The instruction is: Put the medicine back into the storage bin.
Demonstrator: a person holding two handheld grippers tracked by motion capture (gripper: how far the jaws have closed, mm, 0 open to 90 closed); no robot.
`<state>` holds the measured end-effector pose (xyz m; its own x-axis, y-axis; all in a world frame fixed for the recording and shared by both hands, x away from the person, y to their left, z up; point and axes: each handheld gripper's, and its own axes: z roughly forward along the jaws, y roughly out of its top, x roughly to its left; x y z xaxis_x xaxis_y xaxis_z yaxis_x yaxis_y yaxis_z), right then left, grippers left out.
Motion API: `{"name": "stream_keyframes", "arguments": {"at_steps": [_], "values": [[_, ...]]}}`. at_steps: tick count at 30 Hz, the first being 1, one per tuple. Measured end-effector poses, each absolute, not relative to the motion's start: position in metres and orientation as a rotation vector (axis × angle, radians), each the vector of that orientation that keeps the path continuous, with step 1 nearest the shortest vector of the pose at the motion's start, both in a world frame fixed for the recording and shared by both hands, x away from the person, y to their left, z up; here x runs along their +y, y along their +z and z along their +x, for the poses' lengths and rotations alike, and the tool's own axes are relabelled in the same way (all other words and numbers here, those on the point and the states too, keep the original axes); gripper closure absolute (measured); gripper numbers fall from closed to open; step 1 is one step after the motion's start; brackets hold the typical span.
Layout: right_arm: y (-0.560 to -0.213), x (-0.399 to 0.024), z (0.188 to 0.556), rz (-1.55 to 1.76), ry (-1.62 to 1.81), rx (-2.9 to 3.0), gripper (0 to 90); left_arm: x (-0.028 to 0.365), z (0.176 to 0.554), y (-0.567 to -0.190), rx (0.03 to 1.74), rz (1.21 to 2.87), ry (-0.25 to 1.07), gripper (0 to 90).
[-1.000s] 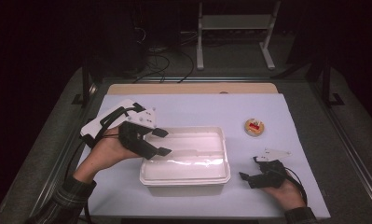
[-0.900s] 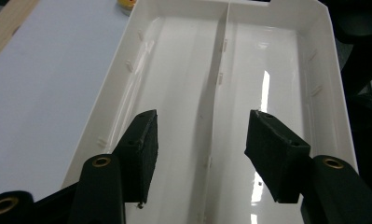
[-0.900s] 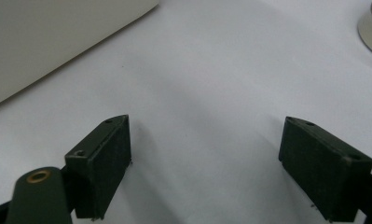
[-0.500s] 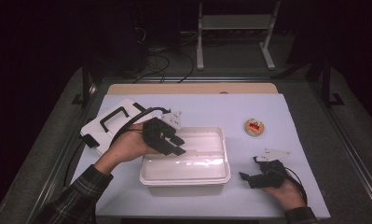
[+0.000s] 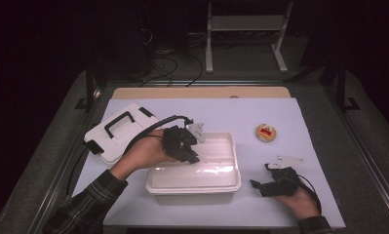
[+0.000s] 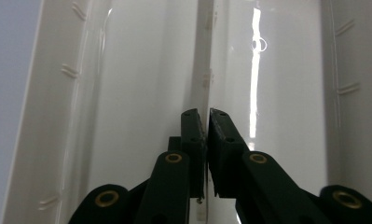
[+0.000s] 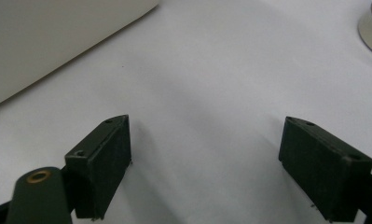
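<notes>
On white table paper (image 5: 299,126), the thin rim of a light, bendy white plastic tub (image 5: 194,185) is pinched by the left gripper (image 5: 188,157), whose jaws have just been closing.

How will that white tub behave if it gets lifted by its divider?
The white tub looks thin-walled and glossy, so probably light and slightly flexible. The left gripper has just closed on the thin divider; that smooth plastic could slip, and the tub might tilt.
</notes>
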<state>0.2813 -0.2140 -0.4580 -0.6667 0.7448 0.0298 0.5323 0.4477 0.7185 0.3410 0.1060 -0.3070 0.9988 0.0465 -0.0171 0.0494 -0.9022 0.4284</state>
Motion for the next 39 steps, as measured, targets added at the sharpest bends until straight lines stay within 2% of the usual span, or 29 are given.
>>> {"name": "stream_keyframes", "arguments": {"at_steps": [16,23,39], "values": [[-0.458,-0.214,0.281,1.097,1.043,2.41,16.0,0.105,0.342,-0.301,0.061,2.696,-0.023,88.8],[-0.458,-0.214,0.281,1.101,1.049,2.409,16.0,0.11,0.34,-0.285,0.079,2.658,0.0,88.8],[-0.458,-0.214,0.281,1.098,1.047,2.409,16.0,0.164,0.334,-0.253,0.192,2.613,0.048,88.8]]}}
